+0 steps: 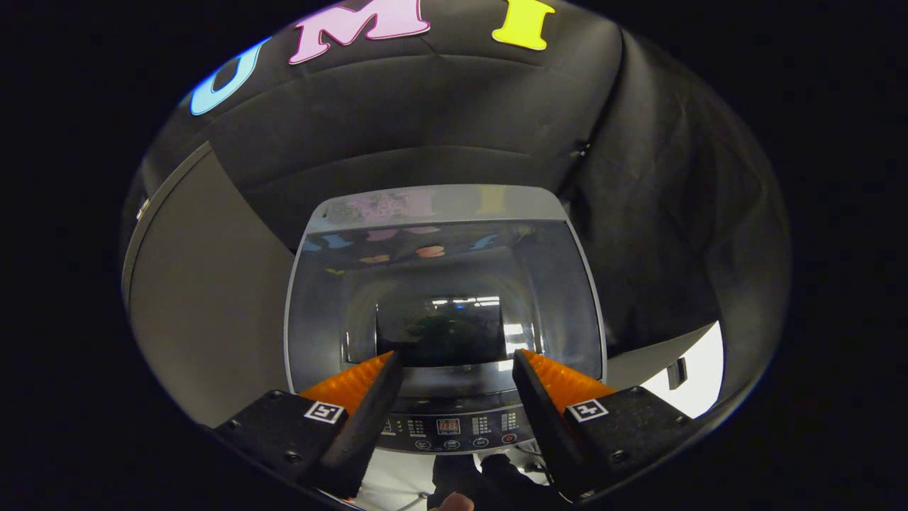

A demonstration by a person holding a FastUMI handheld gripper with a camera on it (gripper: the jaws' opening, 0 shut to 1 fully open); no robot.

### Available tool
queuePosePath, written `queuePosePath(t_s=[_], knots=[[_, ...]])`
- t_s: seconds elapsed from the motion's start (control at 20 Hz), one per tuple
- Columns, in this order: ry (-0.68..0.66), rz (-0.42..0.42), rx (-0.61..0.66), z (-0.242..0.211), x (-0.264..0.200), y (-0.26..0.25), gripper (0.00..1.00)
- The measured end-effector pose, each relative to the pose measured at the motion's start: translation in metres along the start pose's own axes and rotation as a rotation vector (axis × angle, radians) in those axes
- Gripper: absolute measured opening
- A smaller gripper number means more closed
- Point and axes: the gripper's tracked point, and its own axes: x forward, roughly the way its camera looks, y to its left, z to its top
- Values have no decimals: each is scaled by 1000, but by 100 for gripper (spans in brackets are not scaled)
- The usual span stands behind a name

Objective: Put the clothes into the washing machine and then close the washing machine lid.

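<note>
A grey top-loading washing machine point(445, 202) stands below me and just ahead of the fingers. Its glass lid point(440, 284) lies flat on the top and mirrors the booth. The control panel point(447, 426), with small buttons and a lit display, runs along the near edge between the fingers. My gripper point(457, 358) is open above the lid's near edge, with nothing between its fingers. Under the panel, close to me, is a dark shape point(496, 472) with a person's fingertip point(454, 502) beside it; I cannot tell if it is clothing or a sleeve.
A tall grey panel point(198, 298) stands right beside the machine on the left. On the right, a pale surface point(699, 376) shows past the machine's corner. Black cloth hangs close behind and to the right of the washer.
</note>
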Motion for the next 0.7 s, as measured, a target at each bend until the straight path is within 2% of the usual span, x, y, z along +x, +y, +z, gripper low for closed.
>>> queuePosePath(t_s=[0.1, 0.4, 0.7], knots=[[-65, 21, -2, 22, -15, 3, 98], [-402, 51, -14, 115, -109, 1, 98], [-686, 107, 10, 171, -197, 10, 98]])
